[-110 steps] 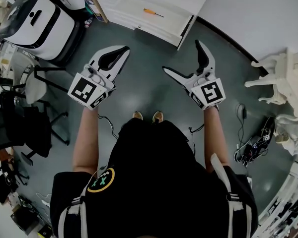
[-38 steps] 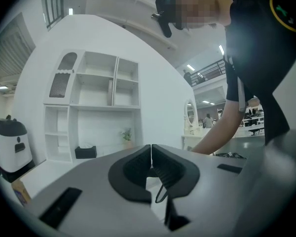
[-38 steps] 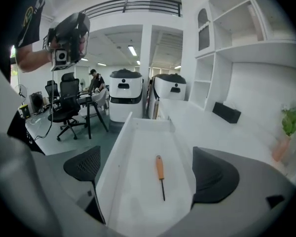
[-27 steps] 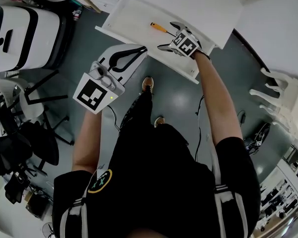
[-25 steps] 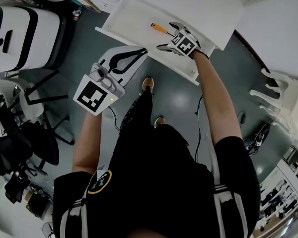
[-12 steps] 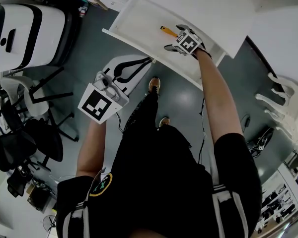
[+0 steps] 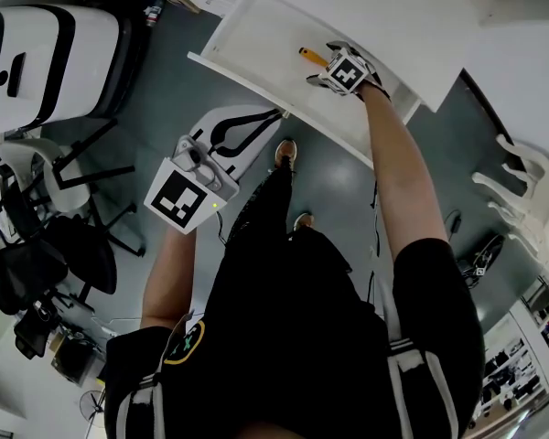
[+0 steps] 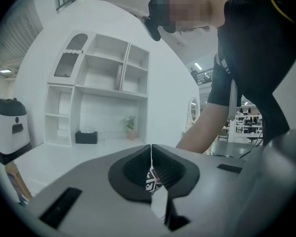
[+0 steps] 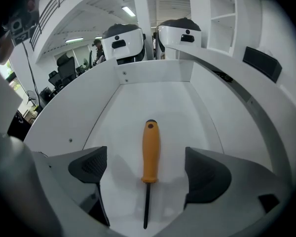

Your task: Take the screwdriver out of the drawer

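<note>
Covering most of the screwdriver (image 7: 308, 56) in the head view, the right gripper (image 7: 328, 65) leaves only the end of the orange handle showing there. The person's forearm hides part of the front wall of the open white drawer (image 7: 256, 27). In the right gripper view the whole tool lies flat on the drawer's floor, handle towards the back wall. The right gripper's jaws have just been closing but stand apart on either side of the handle, pads not touching it. The left gripper (image 7: 273, 114) hangs outside the drawer near its front, jaws pressed together on nothing.
</note>
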Demonstrator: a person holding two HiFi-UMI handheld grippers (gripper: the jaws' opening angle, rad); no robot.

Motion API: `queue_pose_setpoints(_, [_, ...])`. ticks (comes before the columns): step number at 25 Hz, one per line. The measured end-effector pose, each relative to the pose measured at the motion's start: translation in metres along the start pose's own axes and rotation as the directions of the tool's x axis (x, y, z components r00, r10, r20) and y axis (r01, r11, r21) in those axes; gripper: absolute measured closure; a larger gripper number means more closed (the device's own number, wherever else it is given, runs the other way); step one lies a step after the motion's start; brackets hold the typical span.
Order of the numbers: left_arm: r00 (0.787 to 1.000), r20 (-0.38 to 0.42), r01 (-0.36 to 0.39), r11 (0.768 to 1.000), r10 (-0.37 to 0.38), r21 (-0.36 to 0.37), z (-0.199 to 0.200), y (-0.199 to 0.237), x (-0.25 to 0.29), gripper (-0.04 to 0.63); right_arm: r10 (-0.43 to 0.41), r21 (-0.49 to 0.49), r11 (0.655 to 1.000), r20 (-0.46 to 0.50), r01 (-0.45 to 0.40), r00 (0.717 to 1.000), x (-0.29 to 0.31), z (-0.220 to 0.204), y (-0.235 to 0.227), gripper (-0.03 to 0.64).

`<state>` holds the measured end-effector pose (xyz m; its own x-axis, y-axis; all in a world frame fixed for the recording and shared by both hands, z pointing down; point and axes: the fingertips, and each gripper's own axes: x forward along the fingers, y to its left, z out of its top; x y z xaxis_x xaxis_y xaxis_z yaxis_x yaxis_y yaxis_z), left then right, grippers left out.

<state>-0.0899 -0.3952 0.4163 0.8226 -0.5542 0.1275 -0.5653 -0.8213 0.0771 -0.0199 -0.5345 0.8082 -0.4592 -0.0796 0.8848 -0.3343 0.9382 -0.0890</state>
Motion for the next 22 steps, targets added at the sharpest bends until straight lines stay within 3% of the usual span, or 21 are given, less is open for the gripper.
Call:
queue_pose_setpoints(16, [1.000, -0.010, 0.004, 1.000, -0.005, -0.008, -0.006, 0.002, 0.002, 0.574, -0.024, -0.082, 0.996, -0.015, 0.022, 1.000, 0.006, 0.002, 0.005, 0.174])
queue_pose_setpoints(22, [1.000, -0.009, -0.005, 1.000, 0.005, -0.010, -0.003, 0.004, 0.003, 0.574, -0.005, -0.114, 0.994, -0.013, 0.003, 1.000, 0.004, 0.003, 0.011, 0.239])
